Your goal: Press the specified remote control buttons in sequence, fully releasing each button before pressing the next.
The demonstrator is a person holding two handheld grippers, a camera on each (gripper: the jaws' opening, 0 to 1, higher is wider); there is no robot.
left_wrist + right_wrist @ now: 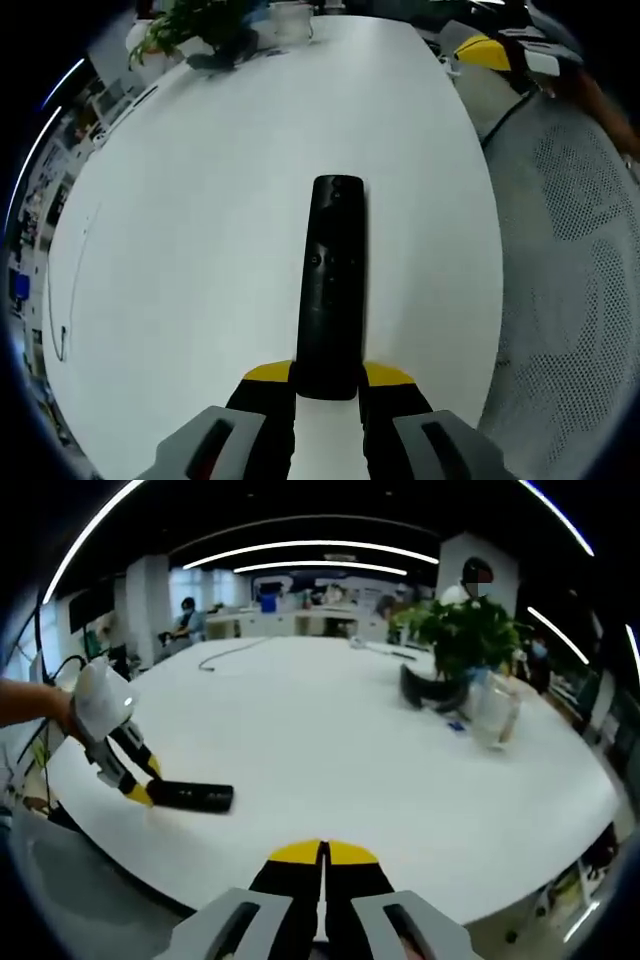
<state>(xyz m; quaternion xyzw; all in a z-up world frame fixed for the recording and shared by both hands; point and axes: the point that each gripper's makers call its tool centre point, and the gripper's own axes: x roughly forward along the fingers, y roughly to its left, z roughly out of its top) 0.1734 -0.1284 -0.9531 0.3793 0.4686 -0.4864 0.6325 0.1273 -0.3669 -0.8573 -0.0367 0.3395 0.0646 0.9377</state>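
Left gripper (327, 385) pinches the slim black remote (331, 285) near the table (200, 250) edge at 3 o'clock; right gripper (323, 858) jaws closed, empty.

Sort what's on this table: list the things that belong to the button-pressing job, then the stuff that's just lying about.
Belongs to the job:
- black remote control, held at its near end
- left gripper, shut on the remote
- right gripper, shut, off the remote

Just lying about:
- potted plant
- clear container beside it
- cable at the far edge
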